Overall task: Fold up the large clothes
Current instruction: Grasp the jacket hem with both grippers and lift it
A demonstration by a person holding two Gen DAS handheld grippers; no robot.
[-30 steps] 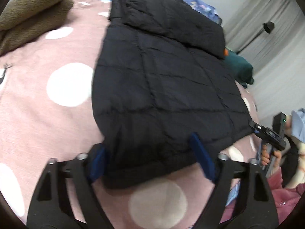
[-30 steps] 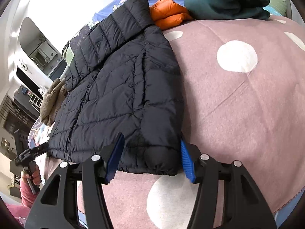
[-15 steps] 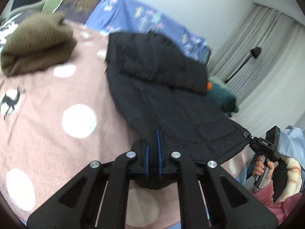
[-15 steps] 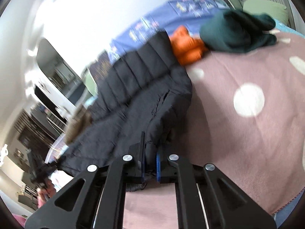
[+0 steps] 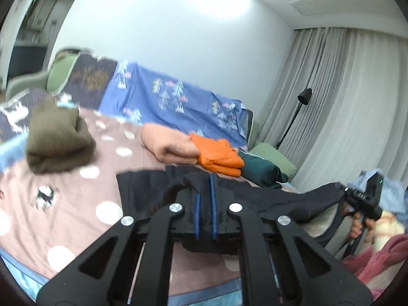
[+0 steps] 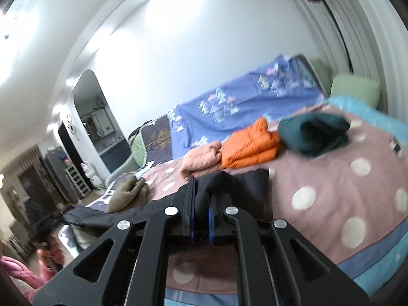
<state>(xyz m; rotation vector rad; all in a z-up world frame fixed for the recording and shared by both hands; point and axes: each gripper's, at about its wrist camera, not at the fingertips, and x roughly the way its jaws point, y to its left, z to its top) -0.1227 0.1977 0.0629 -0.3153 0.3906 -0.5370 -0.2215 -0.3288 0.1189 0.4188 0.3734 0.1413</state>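
Closed left gripper (image 5: 204, 205) and right gripper (image 6: 200, 213) on black jacket (image 5: 142, 191) hem between fingers, lifted it off pink bedspread (image 5: 76, 211); fold-over toward collar judged next.

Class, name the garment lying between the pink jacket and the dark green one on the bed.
The folded orange jacket, beside both; the right wrist view shows it.

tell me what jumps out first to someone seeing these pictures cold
The black puffer jacket stands out first: it hangs stretched above the bed, pinched at one corner by the left gripper and at the other by the right gripper. Behind it, on the pink dotted blanket near the far edge, a bright orange folded jacket lies between a peach one and a dark green one.
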